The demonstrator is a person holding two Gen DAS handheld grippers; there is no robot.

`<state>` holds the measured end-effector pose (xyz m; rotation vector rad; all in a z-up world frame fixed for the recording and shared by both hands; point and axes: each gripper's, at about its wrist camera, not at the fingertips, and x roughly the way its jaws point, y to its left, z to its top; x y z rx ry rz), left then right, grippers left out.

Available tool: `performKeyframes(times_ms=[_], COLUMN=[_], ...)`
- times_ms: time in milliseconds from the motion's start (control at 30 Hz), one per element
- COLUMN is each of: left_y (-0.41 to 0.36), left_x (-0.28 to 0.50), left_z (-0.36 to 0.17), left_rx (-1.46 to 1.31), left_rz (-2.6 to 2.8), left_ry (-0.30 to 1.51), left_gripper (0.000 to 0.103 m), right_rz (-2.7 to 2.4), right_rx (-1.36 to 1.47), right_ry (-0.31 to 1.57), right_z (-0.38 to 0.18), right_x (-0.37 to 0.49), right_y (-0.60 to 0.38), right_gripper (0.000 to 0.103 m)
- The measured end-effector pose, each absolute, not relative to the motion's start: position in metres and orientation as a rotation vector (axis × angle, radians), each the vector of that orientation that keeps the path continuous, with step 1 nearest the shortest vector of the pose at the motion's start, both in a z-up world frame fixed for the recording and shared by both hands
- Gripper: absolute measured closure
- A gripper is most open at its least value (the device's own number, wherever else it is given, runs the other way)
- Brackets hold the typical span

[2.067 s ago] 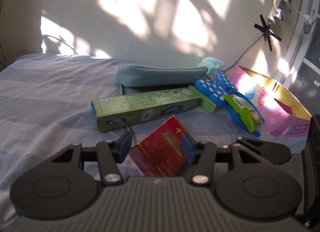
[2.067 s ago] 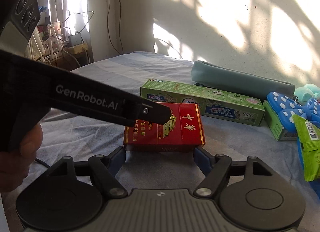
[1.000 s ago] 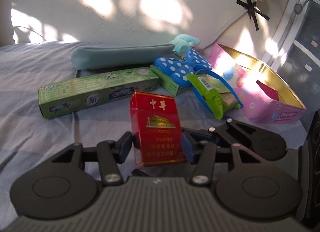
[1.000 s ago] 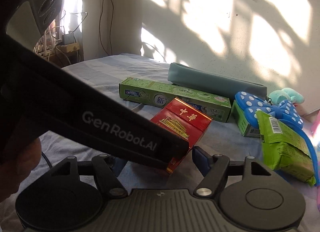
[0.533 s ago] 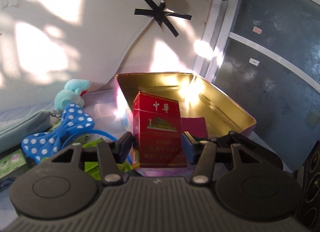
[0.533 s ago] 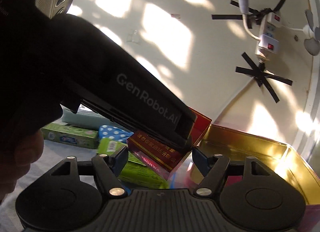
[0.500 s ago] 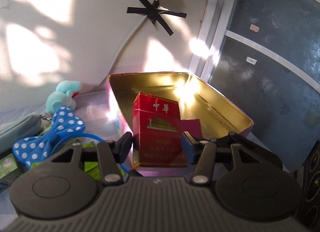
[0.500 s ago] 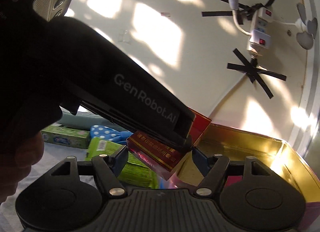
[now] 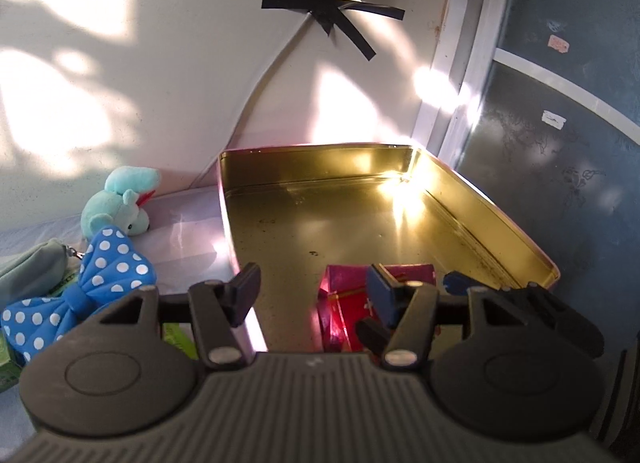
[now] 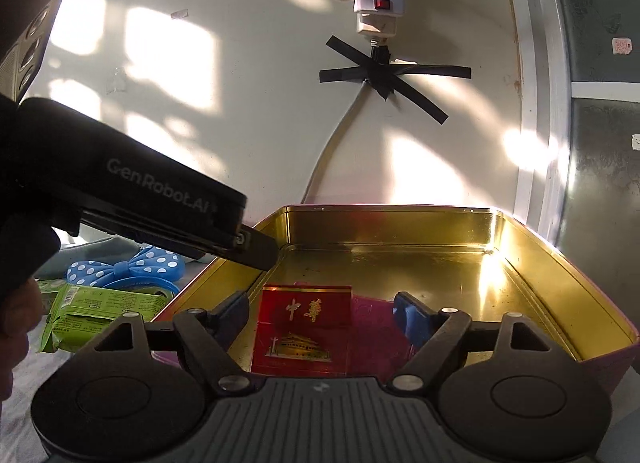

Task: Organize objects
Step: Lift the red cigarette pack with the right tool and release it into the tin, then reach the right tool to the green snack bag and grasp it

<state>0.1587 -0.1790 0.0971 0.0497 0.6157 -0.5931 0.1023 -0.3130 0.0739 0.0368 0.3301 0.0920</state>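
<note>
A red cigarette pack lies flat on the floor of the gold-lined tin box, next to a pink packet. In the left wrist view the pack shows low in the box, partly behind my fingers. My left gripper is open and empty above the box's near left part. My right gripper is open and empty, hovering over the box's near edge above the pack. The left gripper's body crosses the right wrist view at left.
Left of the box on the bed lie a blue polka-dot bow, a teal plush toy, a grey-green pouch and a green snack packet. A wall with a taped power strip stands behind; a glass door is at right.
My left gripper has opened and let go of the red cigarette pack, which now lies flat in the tin box. Both grippers have moved closer over the box.
</note>
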Motion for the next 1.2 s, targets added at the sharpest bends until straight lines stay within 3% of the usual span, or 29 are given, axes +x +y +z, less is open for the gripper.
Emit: performKeyframes(times_ms=[367,633,1000,1067,1100,1167,1200], left_y=[-0.076,0.015,0.08,0.083,0.084,0.084,0.083], left_x=[0.117,0.11,0.104,0.104,0.104,0.104,0.103], left_z=[0.097,0.056,0.033,0.033,0.033,0.033,0.033], left_rx=[0.036,-0.028,-0.17,-0.185,-0.188,-0.192,-0.192], left_rz=[-0.388,-0.212,-0.154,-0.16,-0.162,-0.173,-0.179], left_ry=[0.544,0.65,0.703,0.702,0.702,0.7,0.701], left_gripper=[0.034,0.034,0.034,0.034,0.034,0.034,0.034], right_rz=[0.187,0.363,0.367,0.334,0.326,0.323,0.322], right_rx=[0.075,0.01,-0.382,-0.446,-0.451,-0.437,-0.444], right_ry=[0.263,0.349,0.414,0.391,0.388,0.365,0.334], right_z=[0.09,0.082,0.051,0.047,0.048,0.051,0.054], right_x=[0.061,0.047,0.084,0.088,0.09,0.087,0.081], right_y=[-0.292,-0.227,-0.132,-0.122,-0.121,-0.124,-0.124], right_gripper=[0.023,0.025,0.024,0.031,0.044,0.061,0.076])
